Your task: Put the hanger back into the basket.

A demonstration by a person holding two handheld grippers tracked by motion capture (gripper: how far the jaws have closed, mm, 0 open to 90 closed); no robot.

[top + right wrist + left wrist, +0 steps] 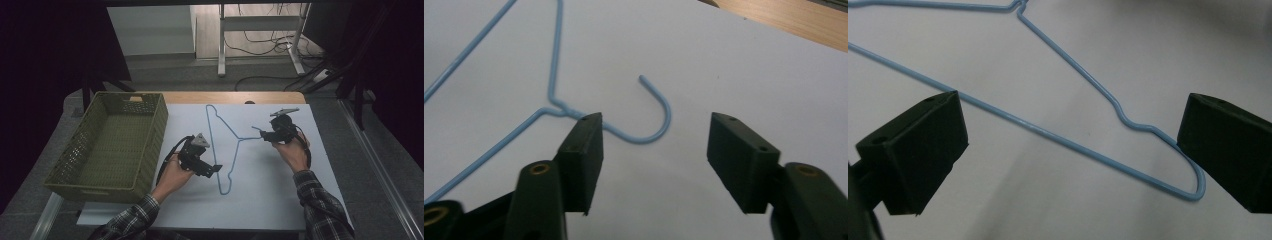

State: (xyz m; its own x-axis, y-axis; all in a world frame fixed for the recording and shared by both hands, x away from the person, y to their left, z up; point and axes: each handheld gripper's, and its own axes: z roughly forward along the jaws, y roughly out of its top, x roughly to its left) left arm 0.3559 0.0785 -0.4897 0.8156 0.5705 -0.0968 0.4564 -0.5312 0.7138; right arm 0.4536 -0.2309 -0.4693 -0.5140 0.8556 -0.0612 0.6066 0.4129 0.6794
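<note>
A light blue wire hanger (236,152) lies flat on the white sheet (280,185), its hook pointing right. My left gripper (217,168) is low over the hanger's near end. In the left gripper view it (1073,100) stands wide open, with the hanger's rounded corner (1193,192) by the right jaw and the wire (1048,132) running across between the jaws. My right gripper (261,134) is at the hook. In the right gripper view it (656,120) is partly open, and the hook (667,112) lies on the sheet just past the jaw tips, untouched.
An olive-green woven basket (127,94) stands at the left edge of the sheet, close to my left hand. A strip of wooden table (225,97) shows behind the sheet. Beyond it are table legs and cables on the floor.
</note>
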